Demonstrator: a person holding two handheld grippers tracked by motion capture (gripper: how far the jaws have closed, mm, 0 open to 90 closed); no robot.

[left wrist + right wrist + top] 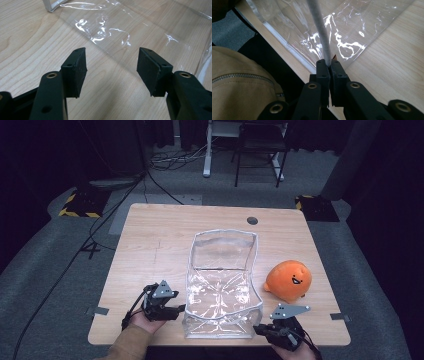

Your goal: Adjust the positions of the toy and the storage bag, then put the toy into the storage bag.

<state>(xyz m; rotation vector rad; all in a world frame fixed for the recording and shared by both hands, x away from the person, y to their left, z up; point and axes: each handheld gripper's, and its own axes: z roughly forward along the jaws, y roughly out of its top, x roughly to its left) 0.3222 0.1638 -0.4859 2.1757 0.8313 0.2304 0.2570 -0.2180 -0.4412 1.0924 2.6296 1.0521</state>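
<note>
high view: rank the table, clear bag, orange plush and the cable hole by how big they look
1. table
2. clear bag
3. orange plush
4. cable hole, smallest by far; it lies farther from the camera, but the gap is too wide to matter.

Black tongs (181, 311), brass rivets, grey plates; tan zippered sleeve.

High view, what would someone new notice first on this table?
First the orange plush toy with a smiling face, at the table's right. Next the clear plastic bag with grey piping, standing open mid-table. The right gripper is shut on the bag's near right edge; the left gripper is open by its near left corner.
</note>
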